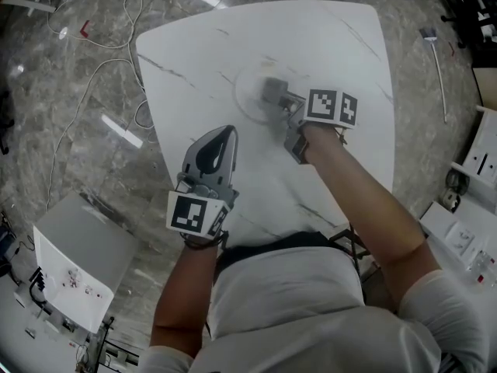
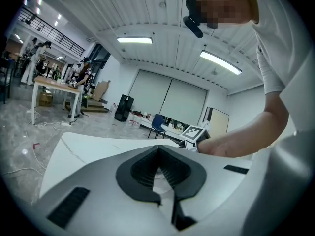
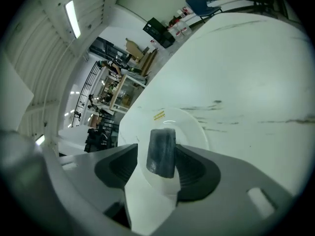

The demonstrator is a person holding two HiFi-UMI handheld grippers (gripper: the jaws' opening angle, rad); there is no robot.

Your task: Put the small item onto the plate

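We hold the right tongs [image 1: 289, 107] tipped down over the round white ceramic plate [image 3: 192, 124]. Their jaws stand wide, and the small dark grey rectangular block [image 3: 161, 152] is upright between them, apparently resting on the plate. A gap shows on 1 side of the block and the other pad lies just beside it, so we judge that nothing is pressing on it. The block is where the task wants it.

The left tongs [image 1: 227, 134] hang nearer the body, jaws closed tip to tip on nothing, held aside because 1 pair is enough here.

The plate sits near the middle of the white marble-veined tabletop [image 1: 334, 45]. Around it lies a grey stone-patterned floor [image 1: 54, 130] with loose white cables [image 1: 101, 64], in a workshop-like room under strip lights.
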